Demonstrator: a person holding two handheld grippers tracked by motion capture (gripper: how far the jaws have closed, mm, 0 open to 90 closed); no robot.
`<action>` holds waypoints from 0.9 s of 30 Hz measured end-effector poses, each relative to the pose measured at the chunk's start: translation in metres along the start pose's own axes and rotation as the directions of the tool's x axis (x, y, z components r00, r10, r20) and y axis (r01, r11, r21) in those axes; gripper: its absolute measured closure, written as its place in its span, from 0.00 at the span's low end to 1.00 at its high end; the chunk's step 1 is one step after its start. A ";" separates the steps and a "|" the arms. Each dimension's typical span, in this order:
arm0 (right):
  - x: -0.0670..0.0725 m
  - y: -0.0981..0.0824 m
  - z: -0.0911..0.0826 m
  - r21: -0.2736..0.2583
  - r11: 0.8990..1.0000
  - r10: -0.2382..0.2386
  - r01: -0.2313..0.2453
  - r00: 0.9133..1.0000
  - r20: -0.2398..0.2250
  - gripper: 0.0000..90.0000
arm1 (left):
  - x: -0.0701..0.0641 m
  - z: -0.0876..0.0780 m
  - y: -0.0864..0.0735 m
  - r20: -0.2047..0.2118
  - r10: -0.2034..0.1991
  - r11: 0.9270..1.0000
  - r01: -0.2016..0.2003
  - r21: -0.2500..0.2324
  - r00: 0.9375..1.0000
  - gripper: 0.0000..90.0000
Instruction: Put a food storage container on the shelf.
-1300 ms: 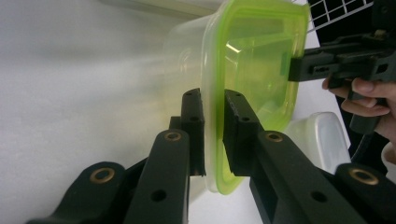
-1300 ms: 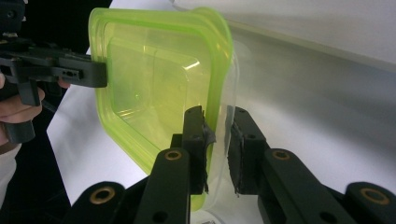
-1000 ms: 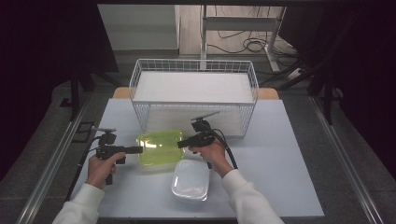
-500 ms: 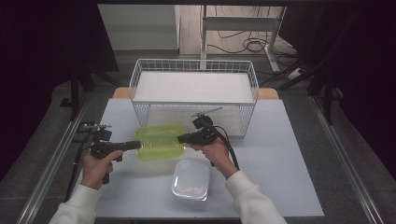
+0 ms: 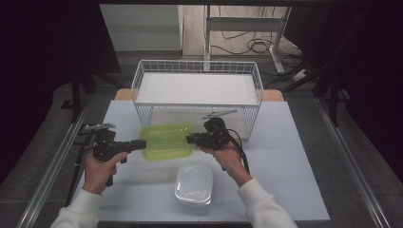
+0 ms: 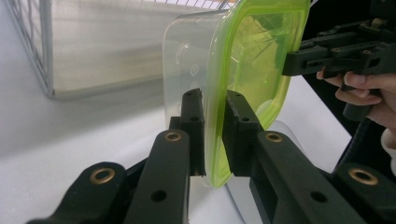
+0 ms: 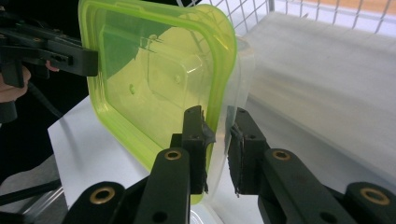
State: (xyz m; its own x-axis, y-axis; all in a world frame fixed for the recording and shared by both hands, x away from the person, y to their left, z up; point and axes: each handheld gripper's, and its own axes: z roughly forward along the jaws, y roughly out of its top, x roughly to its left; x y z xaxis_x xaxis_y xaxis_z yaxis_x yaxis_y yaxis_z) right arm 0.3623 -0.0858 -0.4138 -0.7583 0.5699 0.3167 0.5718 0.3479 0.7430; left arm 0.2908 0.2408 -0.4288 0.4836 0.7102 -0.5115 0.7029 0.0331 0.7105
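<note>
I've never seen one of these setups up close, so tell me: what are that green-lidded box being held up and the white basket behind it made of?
The box looks like thin clear plastic with a glossy, see-through lime-green lid: the basket's mesh shows through it, and light glints off it. The basket appears to be white-coated metal wire, judging by its thin grid walls; what lines its floor I can't tell.

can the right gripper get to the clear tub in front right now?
Probably not as things stand. The right gripper is shut on the green-lidded box, shared with the left gripper. The clear tub lies uncovered on the table, but the hand must let go first.
</note>
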 end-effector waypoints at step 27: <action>0.009 -0.001 -0.067 -0.096 0.992 -0.075 0.083 0.994 0.082 0.86 | -0.047 0.006 0.026 0.052 0.132 0.991 -0.131 -0.031 0.990 0.89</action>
State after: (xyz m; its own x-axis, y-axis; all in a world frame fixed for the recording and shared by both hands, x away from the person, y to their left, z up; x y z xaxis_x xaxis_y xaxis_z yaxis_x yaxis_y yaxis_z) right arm 0.3340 -0.1307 -0.3725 -0.7709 0.6012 0.2105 0.4741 0.3208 0.8200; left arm 0.2894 0.2038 -0.3887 0.5985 0.6712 -0.4375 0.6172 -0.0381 0.7859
